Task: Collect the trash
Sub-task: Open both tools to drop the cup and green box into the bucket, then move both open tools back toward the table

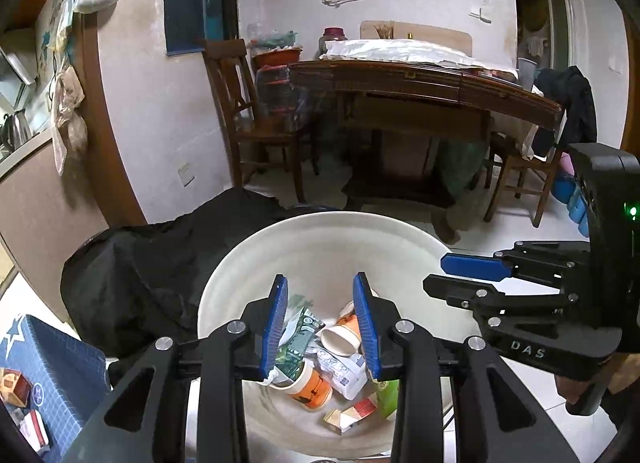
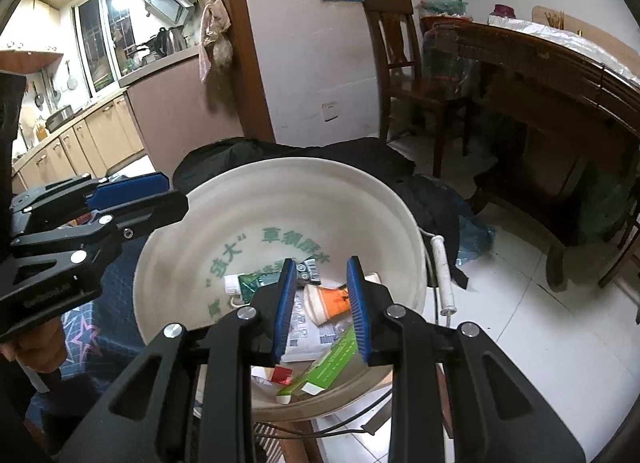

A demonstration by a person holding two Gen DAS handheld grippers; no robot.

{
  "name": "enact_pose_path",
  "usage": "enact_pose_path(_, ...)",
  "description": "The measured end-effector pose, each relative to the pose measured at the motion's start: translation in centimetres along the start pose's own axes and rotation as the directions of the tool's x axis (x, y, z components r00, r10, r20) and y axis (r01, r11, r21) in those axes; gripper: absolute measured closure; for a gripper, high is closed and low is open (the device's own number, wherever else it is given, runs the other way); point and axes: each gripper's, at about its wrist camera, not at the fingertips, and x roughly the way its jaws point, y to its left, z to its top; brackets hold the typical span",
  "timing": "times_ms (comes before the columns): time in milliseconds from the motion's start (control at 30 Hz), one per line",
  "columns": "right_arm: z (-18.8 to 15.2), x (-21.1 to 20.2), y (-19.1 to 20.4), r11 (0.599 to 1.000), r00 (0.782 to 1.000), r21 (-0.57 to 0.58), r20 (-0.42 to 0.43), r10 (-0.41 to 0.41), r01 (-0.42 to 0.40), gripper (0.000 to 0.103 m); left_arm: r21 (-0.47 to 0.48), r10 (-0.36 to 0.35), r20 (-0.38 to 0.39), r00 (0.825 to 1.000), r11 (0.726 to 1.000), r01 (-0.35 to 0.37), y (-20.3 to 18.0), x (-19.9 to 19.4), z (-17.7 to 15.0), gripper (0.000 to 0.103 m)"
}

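Both grippers hang over a white bucket [image 1: 320, 247] that stands on the tiled floor [image 2: 540, 335]. The left gripper [image 1: 320, 327] has its fingers apart, and nothing is between them. The right gripper [image 2: 322, 307] also has its fingers apart, with nothing between them.

The trash lies at the bottom of the bucket — an orange paper cup [image 1: 310, 385], a second cup [image 1: 342, 337] lying on its side, a green carton [image 2: 332, 359], a white printed pouch [image 1: 344, 369], a green tube [image 2: 250, 283] and a small red and white box [image 1: 352, 415]. Green letters are printed on the inner wall of the bucket.

A black cloth [image 1: 160, 263] lies just behind the bucket, touching its rim. Farther back are a wooden chair [image 1: 256, 119] and a dark wooden table [image 1: 420, 83] — well apart from the bucket.
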Motion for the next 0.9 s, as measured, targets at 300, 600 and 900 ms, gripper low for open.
enact_pose_path(300,0.6,-0.4,-0.2,0.997,0.998,0.047,0.018,0.068,-0.069,0.078,-0.023,0.006,0.013,1.0,1.0,-0.005,1.0,-1.0,-0.5,0.068)
enact_pose_path(600,1.0,-3.0,0.3,0.99,0.98,0.076,0.172,0.1,-0.115,0.027,-0.052,0.039,0.043,0.998,0.998,-0.037,1.8,-2.0,-1.6,0.067)
enact_pose_path(900,1.9,-3.3,4.6,0.974,0.951,-0.002,0.215,0.222,-0.227,0.017,-0.079,0.214,0.126,0.969,0.976,-0.205,4.8,-7.8,-5.8,0.029)
